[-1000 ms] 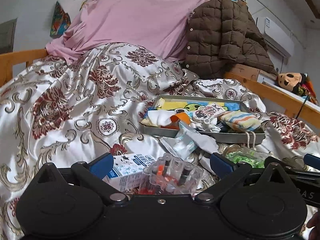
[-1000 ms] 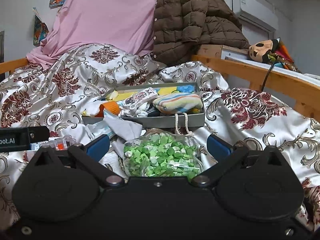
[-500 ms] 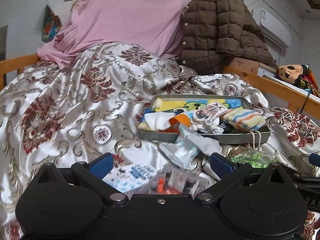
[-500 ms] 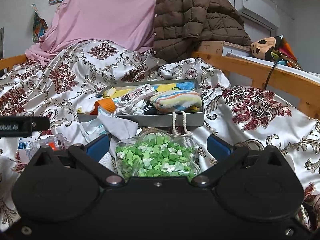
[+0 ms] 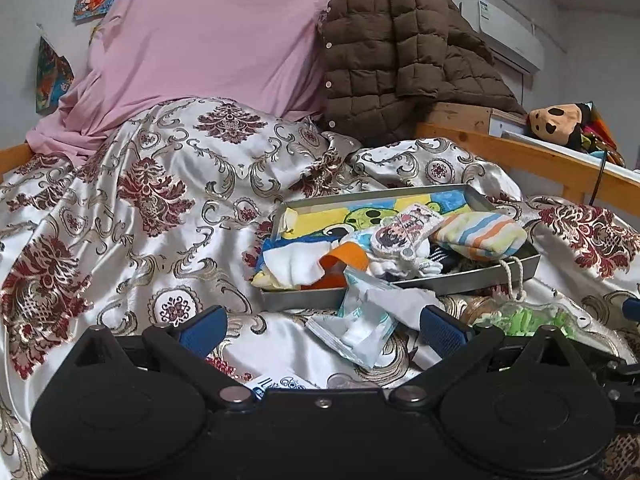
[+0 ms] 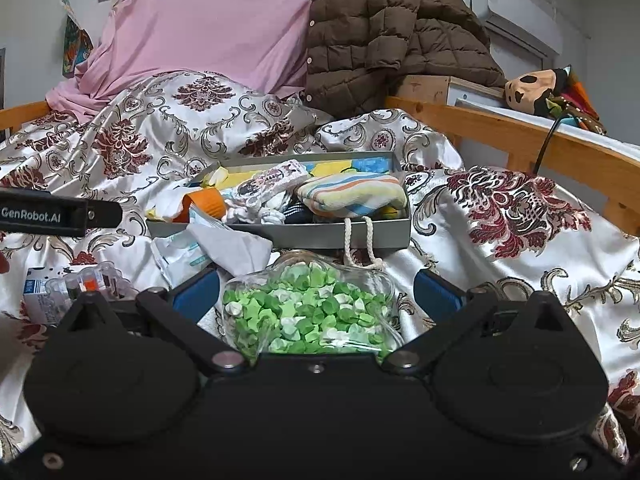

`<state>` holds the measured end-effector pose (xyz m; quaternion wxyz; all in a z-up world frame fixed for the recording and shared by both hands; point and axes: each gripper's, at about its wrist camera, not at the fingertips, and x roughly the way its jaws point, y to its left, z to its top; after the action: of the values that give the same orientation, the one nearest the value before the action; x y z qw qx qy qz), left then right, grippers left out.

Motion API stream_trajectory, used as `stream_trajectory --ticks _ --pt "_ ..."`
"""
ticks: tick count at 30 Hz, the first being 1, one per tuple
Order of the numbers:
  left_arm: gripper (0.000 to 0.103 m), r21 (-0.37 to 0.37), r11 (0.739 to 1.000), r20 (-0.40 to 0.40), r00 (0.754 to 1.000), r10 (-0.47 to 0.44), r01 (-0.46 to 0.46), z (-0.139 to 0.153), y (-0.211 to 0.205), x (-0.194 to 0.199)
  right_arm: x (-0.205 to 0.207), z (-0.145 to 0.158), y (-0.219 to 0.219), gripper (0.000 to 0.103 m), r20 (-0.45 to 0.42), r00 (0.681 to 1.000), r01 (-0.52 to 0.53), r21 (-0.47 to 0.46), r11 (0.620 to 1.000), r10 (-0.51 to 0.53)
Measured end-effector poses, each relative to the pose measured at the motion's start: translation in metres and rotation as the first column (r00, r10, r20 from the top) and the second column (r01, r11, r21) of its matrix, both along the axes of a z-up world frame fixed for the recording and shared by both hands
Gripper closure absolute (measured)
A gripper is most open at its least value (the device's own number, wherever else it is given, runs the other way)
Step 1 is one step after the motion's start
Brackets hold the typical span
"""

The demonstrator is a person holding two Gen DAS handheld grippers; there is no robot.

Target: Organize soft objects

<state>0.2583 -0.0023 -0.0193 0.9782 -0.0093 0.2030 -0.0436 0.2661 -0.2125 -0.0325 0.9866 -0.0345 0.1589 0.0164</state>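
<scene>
A grey metal tray (image 5: 304, 299) (image 6: 280, 236) lies on the bed with soft items in it: a striped sock (image 5: 480, 236) (image 6: 352, 196), a cartoon-print pouch (image 5: 404, 226), a white sock (image 5: 296, 262) and an orange piece (image 5: 348, 256). A crumpled tissue pack (image 5: 360, 328) (image 6: 224, 246) lies in front of the tray. My left gripper (image 5: 323, 326) is open above the bedspread, just short of that pack. My right gripper (image 6: 316, 294) is open too, its blue fingers on either side of a clear jar of green paper stars (image 6: 312, 312) (image 5: 520, 316).
The satin bedspread (image 5: 160, 220) is rumpled all around. A small printed box and a clear case (image 6: 80, 284) lie at the left. A pink sheet (image 5: 208, 40) and brown quilted jacket (image 5: 400, 48) stand behind. A wooden bed rail (image 6: 520, 136) with a plush toy (image 6: 532, 88) runs along the right.
My left gripper has risen and tipped up, so the clear case and box dropped almost out of its view. The right gripper stayed at the jar of green stars.
</scene>
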Motion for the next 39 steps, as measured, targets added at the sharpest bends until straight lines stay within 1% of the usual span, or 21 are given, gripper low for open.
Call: stream_trajectory --ticks 10,14,17,21,24,27,28,30,33,37,39 --pt "0.001 -0.014 1.000 -0.020 1.000 -0.011 0.010 -0.012 0.002 0.013 0.024 -0.002 0.011 0.001 0.011 0.999 -0.030 -0.005 1.000 0.030" --pt "0.001 -0.021 1.000 -0.030 1.000 -0.009 0.009 -0.013 0.005 0.022 0.039 -0.002 0.015 0.001 0.007 0.999 -0.046 -0.028 0.999 0.046" --pt "0.001 -0.053 0.999 -0.050 0.999 -0.008 0.006 -0.015 0.012 0.030 0.050 -0.001 0.015 0.001 -0.003 0.998 -0.064 -0.043 0.997 0.064" --pt "0.001 -0.123 0.992 -0.070 0.997 -0.025 0.016 -0.016 0.024 0.043 0.061 0.003 0.012 0.001 -0.015 0.996 -0.086 -0.049 0.995 0.086" --pt "0.001 -0.128 0.990 -0.077 0.995 -0.066 0.055 -0.015 0.029 0.054 0.067 0.004 0.015 0.001 -0.022 0.995 -0.101 -0.089 0.991 0.100" --pt "0.001 -0.114 0.985 -0.123 0.982 -0.146 0.132 -0.017 0.031 0.071 0.072 0.008 0.018 0.001 -0.039 0.992 -0.122 -0.110 0.986 0.119" --pt "0.001 -0.123 0.979 -0.138 0.974 -0.180 0.164 -0.019 0.033 0.077 0.073 0.008 0.019 0.001 -0.041 0.991 -0.129 -0.111 0.985 0.125" --pt "0.001 -0.135 0.971 -0.154 0.964 -0.218 0.198 -0.022 0.035 0.086 0.074 0.010 0.023 0.001 -0.048 0.989 -0.143 -0.122 0.982 0.138" --pt "0.001 -0.161 0.959 -0.177 0.949 -0.262 0.235 -0.026 0.037 0.097 0.077 0.009 0.029 0.001 -0.061 0.986 -0.165 -0.174 0.971 0.157" --pt "0.001 -0.247 0.932 -0.211 0.924 -0.319 0.265 -0.034 0.045 0.109 0.081 0.008 0.044 0.001 -0.080 0.978 -0.208 -0.285 0.936 0.193" --pt "0.001 -0.284 0.921 -0.225 0.915 -0.334 0.267 -0.039 0.048 0.115 0.087 0.010 0.053 0.001 -0.112 0.968 -0.249 -0.331 0.910 0.224"
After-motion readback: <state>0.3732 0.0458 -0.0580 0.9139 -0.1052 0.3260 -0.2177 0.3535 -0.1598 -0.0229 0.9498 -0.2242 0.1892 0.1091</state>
